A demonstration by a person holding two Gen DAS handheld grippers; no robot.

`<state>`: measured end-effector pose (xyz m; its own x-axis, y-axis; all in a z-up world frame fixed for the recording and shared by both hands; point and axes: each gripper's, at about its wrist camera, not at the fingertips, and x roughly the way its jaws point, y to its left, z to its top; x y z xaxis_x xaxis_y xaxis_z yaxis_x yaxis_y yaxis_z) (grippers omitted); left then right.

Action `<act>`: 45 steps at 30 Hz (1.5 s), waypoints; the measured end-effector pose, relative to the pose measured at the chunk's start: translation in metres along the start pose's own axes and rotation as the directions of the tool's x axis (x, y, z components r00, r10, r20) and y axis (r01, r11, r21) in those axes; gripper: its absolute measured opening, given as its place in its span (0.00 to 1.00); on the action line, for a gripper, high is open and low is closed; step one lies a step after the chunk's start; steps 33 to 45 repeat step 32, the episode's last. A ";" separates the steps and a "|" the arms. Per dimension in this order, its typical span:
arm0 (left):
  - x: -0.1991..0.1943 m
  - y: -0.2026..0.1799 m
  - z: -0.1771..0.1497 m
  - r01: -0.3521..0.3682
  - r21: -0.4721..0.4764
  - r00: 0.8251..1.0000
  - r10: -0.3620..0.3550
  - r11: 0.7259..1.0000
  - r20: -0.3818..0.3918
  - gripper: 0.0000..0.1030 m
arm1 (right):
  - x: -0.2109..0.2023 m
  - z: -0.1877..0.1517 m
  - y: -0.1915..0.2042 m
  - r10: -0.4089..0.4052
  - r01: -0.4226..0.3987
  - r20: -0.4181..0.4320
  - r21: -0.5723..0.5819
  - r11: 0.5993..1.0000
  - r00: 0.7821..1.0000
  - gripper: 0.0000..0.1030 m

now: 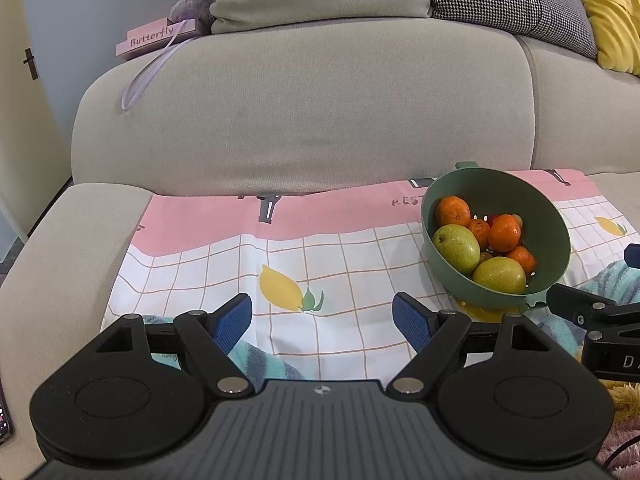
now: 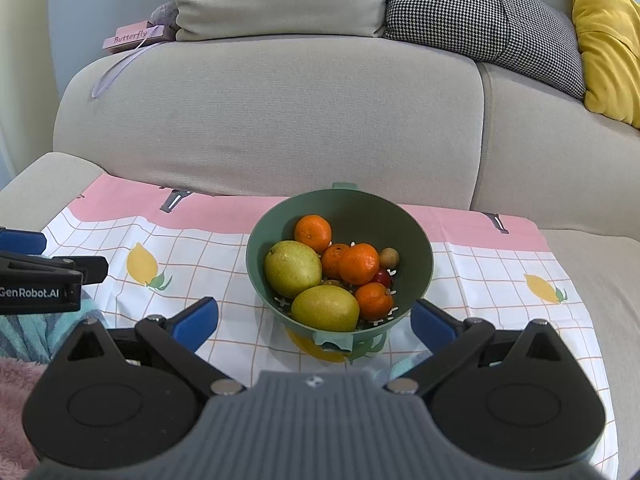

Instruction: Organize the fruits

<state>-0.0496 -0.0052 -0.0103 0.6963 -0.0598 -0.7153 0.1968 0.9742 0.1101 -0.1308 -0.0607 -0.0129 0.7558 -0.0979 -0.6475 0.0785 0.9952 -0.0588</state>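
Note:
A green colander bowl (image 2: 416, 236) stands on a lemon-print cloth (image 2: 208, 256) on the sofa seat. It holds two green pears (image 2: 292, 268), several tangerines (image 2: 358, 263), a small brown fruit (image 2: 389, 257) and a red one. The bowl also shows at the right of the left wrist view (image 1: 556, 236). My right gripper (image 2: 314, 322) is open and empty, just in front of the bowl. My left gripper (image 1: 322, 320) is open and empty over the cloth, left of the bowl. Each gripper shows at the edge of the other's view.
The grey sofa backrest (image 2: 280, 120) rises behind the cloth, with the armrest (image 1: 60, 260) at left. A pink "Butterfly" box (image 1: 156, 38) lies on top. Checked (image 2: 480, 16) and yellow (image 2: 608, 40) cushions are at the right. A teal blanket (image 2: 24, 332) lies near me.

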 end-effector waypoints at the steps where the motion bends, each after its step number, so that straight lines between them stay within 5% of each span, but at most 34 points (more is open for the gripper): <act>1: 0.000 0.000 0.000 0.000 0.000 1.000 0.000 1.000 0.000 0.91 | 0.000 0.000 0.000 0.000 0.000 0.000 0.000 1.000 1.000 0.96; 45: -0.011 0.009 0.001 0.060 -0.052 0.997 -0.057 0.997 0.047 0.91 | 0.000 -0.002 0.008 -0.023 0.023 -0.014 0.003 1.000 1.000 0.96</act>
